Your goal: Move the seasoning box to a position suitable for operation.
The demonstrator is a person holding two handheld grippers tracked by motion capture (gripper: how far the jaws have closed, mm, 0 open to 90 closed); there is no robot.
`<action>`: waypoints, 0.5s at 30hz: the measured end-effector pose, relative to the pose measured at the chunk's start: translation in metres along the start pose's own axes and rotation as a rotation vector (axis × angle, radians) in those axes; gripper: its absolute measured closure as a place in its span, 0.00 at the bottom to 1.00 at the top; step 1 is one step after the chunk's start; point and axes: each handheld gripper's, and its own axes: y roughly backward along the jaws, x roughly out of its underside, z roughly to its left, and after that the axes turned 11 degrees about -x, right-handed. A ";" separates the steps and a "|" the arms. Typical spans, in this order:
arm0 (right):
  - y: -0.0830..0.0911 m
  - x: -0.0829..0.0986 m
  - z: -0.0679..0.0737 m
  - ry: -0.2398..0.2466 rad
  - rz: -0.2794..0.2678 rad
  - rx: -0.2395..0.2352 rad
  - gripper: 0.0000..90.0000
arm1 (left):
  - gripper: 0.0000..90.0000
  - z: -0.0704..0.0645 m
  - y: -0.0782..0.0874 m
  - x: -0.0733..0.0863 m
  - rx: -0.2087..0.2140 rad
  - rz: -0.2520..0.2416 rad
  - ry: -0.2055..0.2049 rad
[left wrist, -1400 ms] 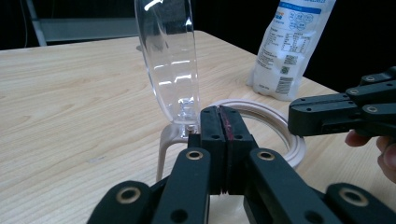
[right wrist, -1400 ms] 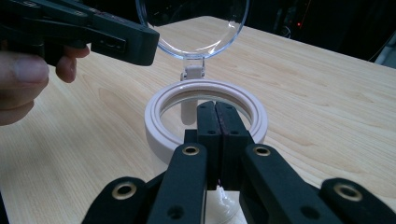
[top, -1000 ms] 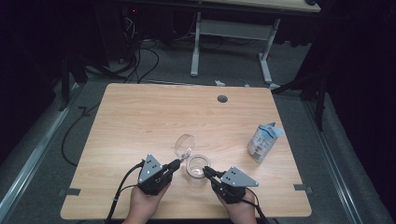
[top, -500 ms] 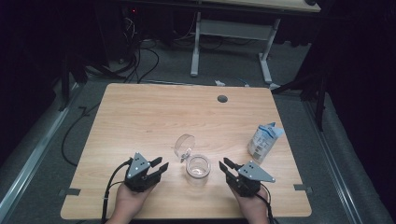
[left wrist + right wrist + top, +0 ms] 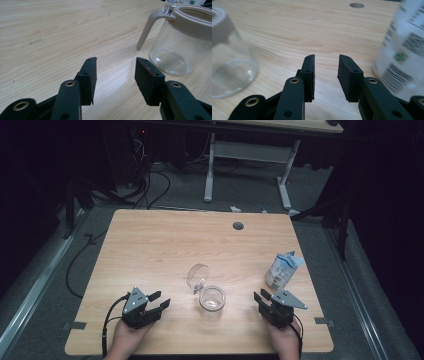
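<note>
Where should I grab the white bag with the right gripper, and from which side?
Judging by its pose, take the white bag around its body just under the crumpled top. It stands upright, slightly leaning, past the right gripper, whose jaws are open. Come in level from the near side, since the soft top would probably fold under a grip.

Glass jar [image 5: 212,302] standing near the table's [image 5: 150,245] front edge, lid [image 5: 197,274] hinged open just behind it. Left of the jar, apart: left gripper [image 5: 159,301]. Right of the jar, apart: right gripper [image 5: 260,297]. Behind and right of the jar: pouch [image 5: 281,270], upright.
</note>
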 end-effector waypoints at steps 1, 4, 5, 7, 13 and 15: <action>0.001 0.001 0.000 0.009 0.007 0.008 0.75 | 0.57 -0.001 0.001 0.000 0.000 -0.002 -0.002; 0.007 0.006 -0.001 0.028 0.016 0.024 0.72 | 0.55 -0.005 0.002 0.000 0.005 -0.011 -0.009; 0.009 0.009 -0.001 0.037 0.023 0.024 0.71 | 0.55 -0.005 0.002 -0.001 0.004 -0.011 -0.009; 0.012 0.013 -0.005 0.052 0.048 0.024 0.70 | 0.53 -0.006 -0.001 -0.001 0.000 -0.006 -0.014; 0.028 0.015 -0.024 0.019 0.023 0.049 0.66 | 0.52 -0.003 -0.002 -0.001 -0.002 -0.012 -0.004; 0.033 0.017 -0.030 0.008 0.017 0.062 0.62 | 0.52 -0.002 -0.002 0.000 -0.001 -0.007 0.008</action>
